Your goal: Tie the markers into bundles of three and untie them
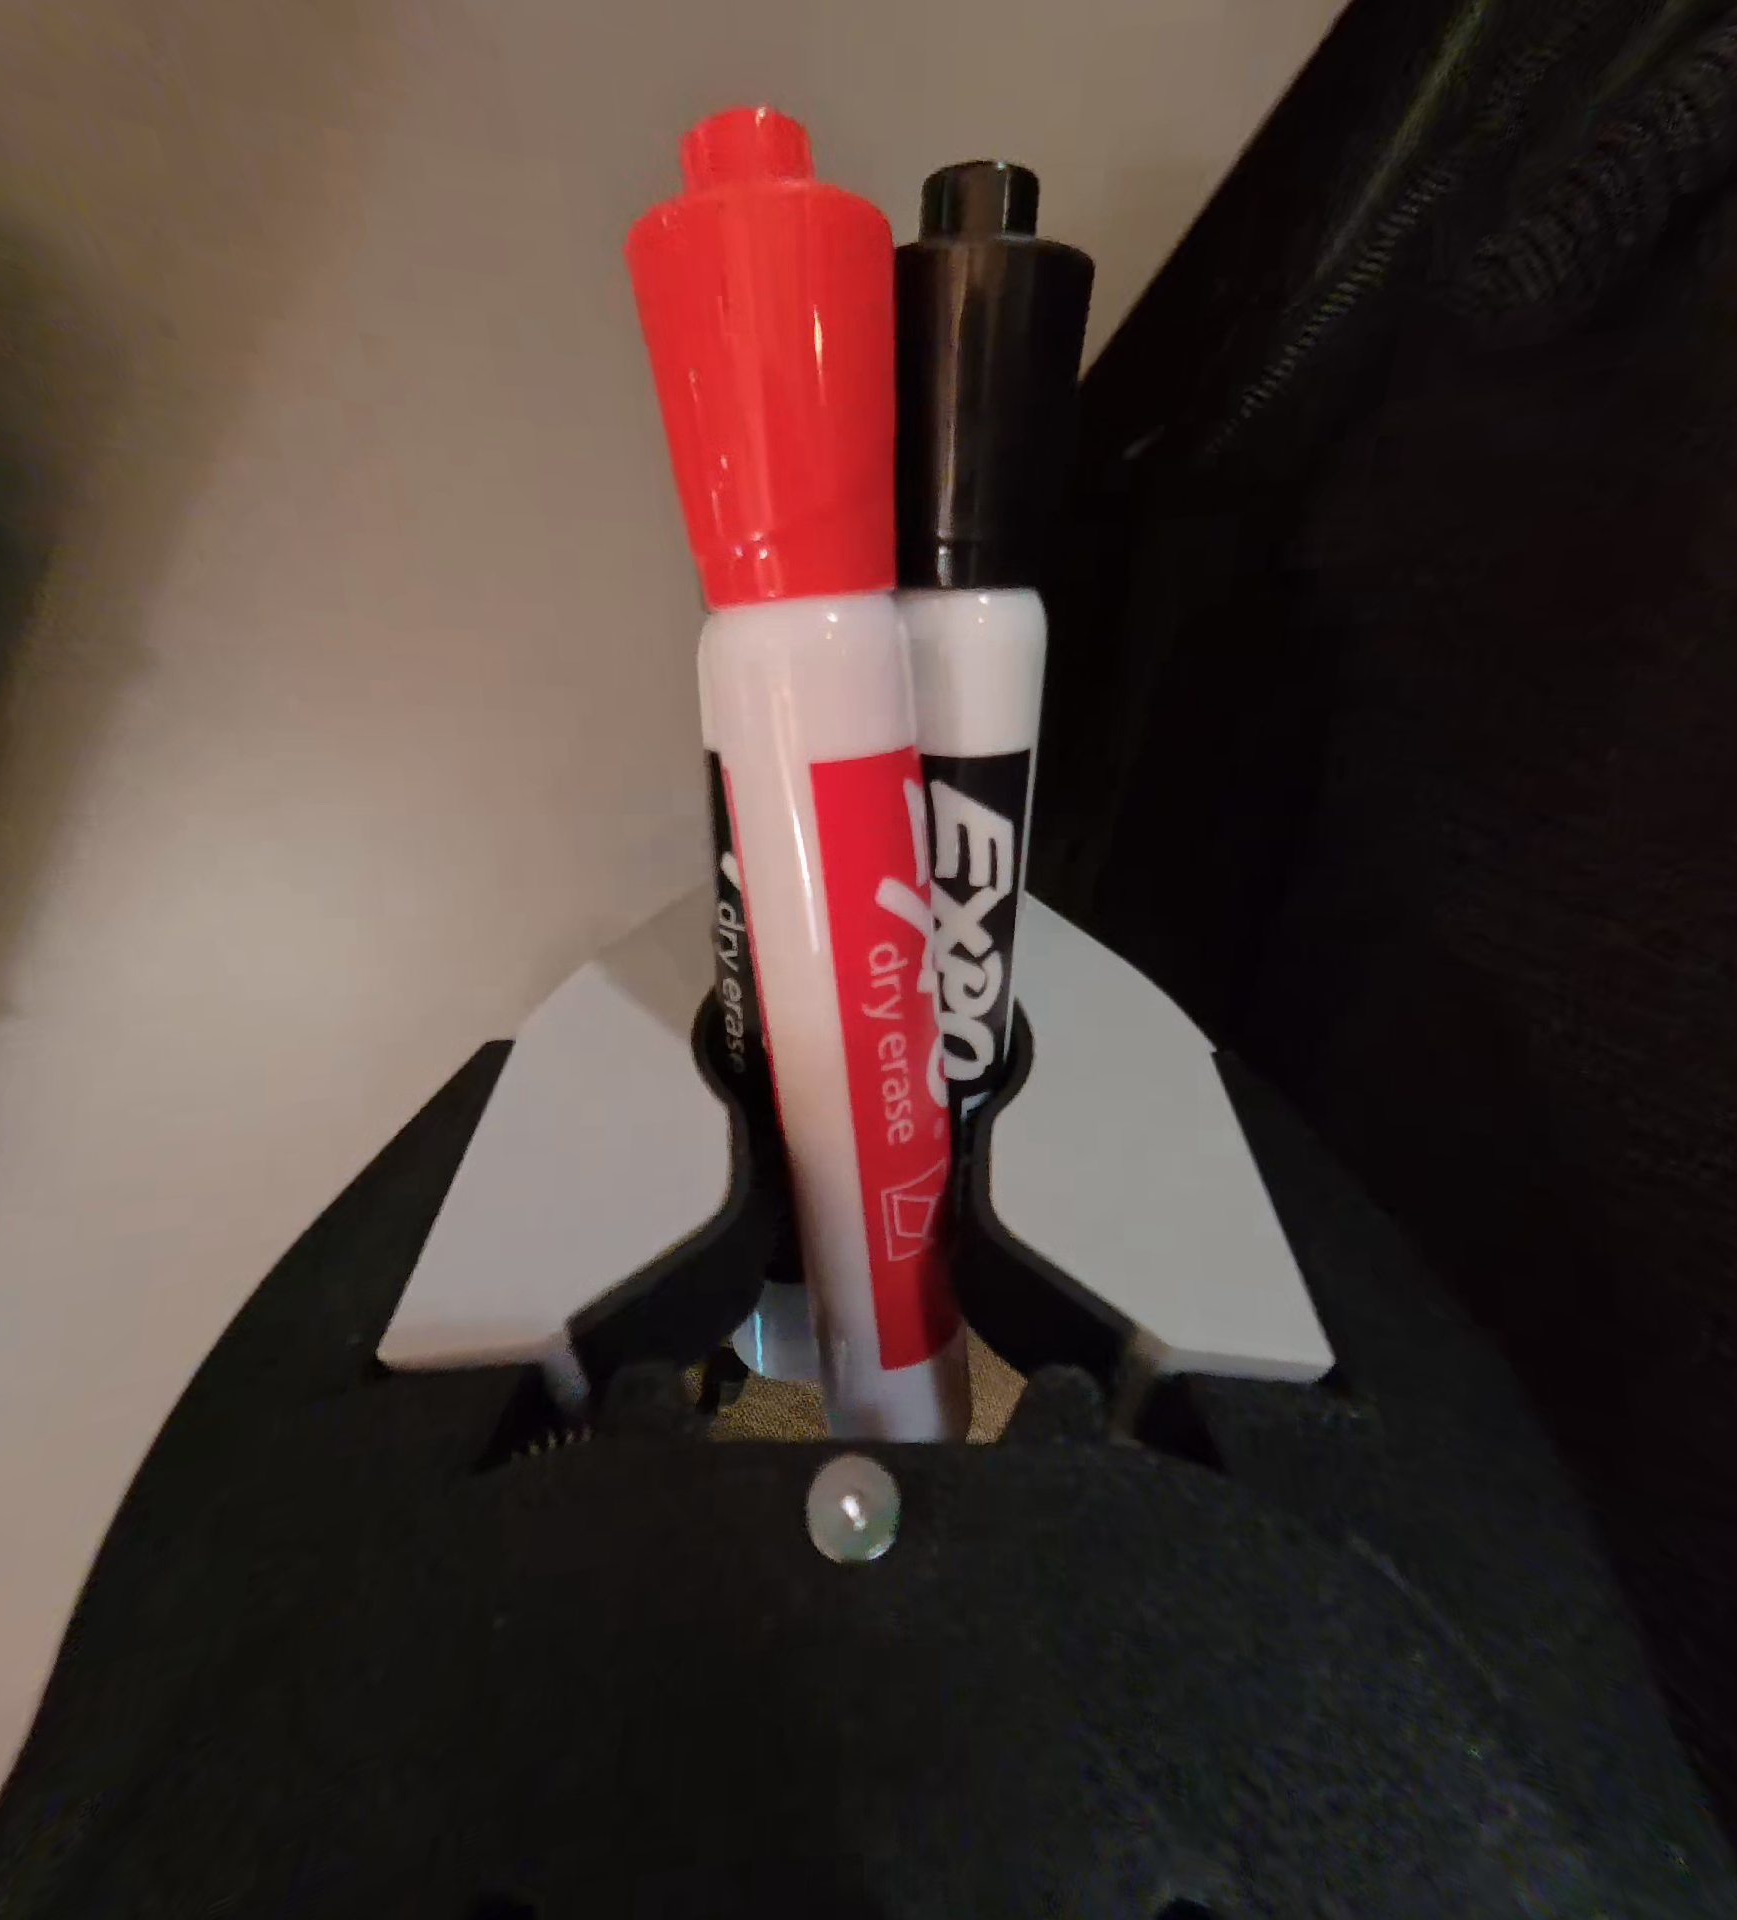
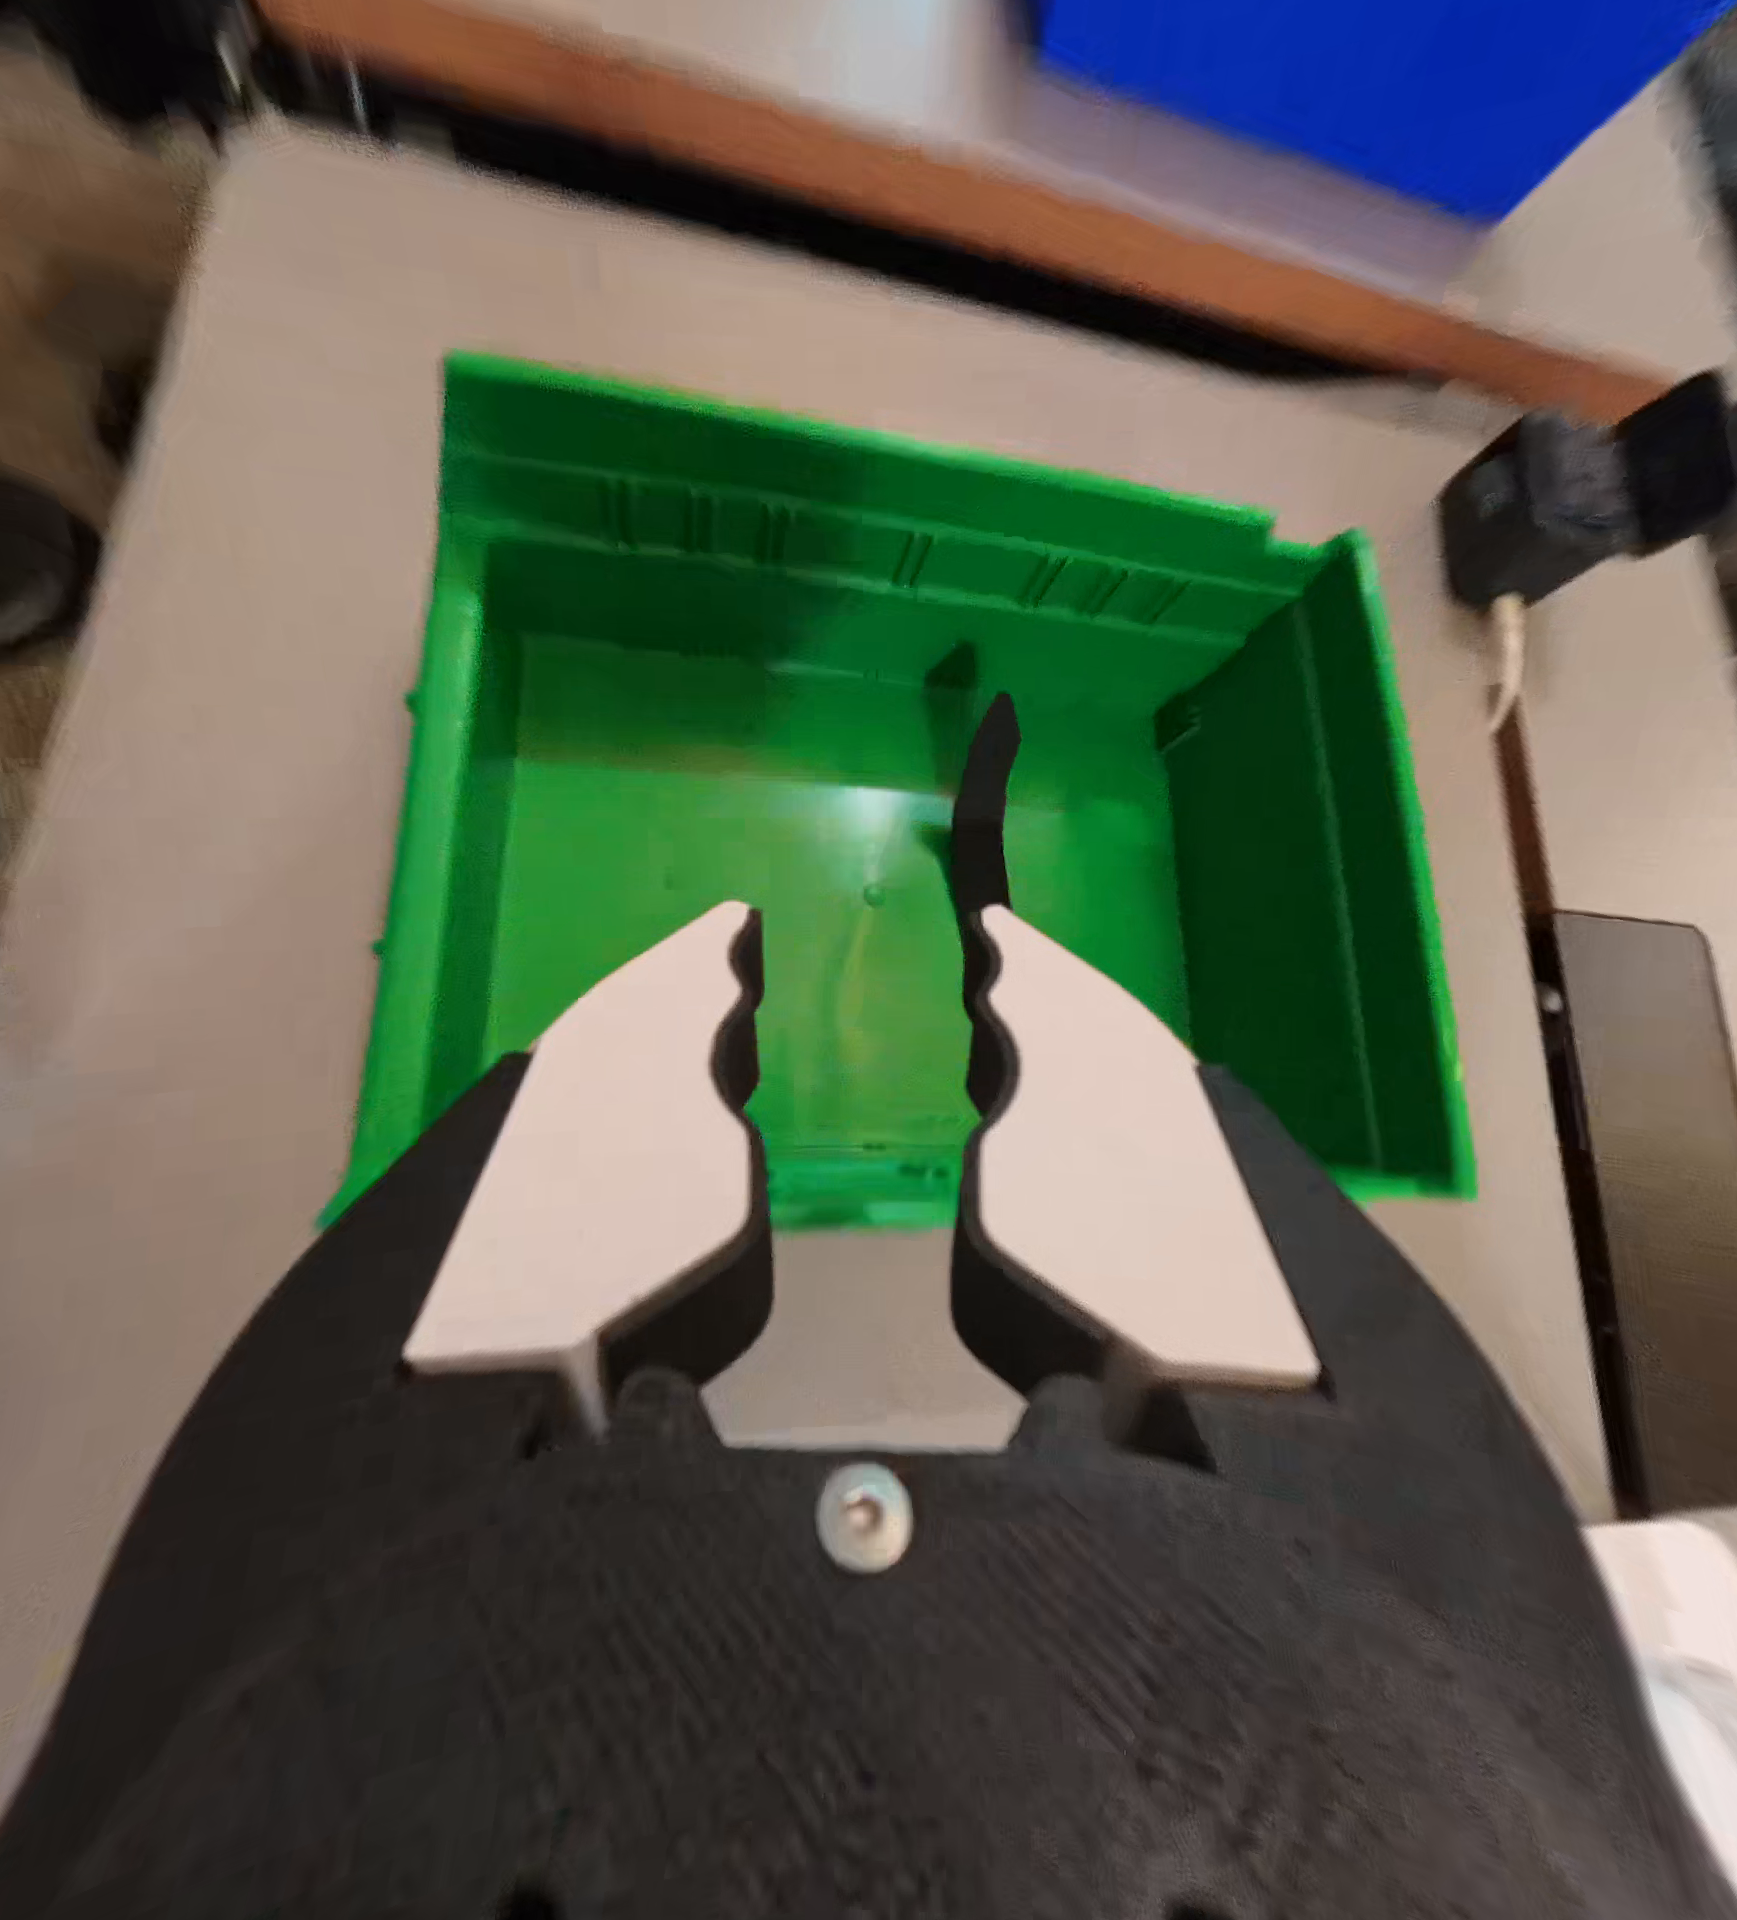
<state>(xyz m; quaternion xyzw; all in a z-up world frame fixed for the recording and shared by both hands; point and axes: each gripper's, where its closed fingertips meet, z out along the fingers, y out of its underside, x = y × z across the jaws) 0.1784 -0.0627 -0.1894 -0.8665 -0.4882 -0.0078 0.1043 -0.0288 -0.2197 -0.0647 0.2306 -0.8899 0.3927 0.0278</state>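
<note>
A grey tabletop (image 2: 251, 582) fills my right view, a wooden edge (image 2: 947, 197) running along at 12 o'clock. My right gripper (image 2: 864, 920) hangs parted and empty above the green bin (image 2: 1290, 883). Against a pale wall (image 1: 324, 468), my left gripper (image 1: 859, 1049) clamps a red marker (image 1: 822, 831) and a black marker (image 1: 978, 727), caps toward 12 o'clock, dark fabric (image 1: 1518, 727) at 3 o'clock.
</note>
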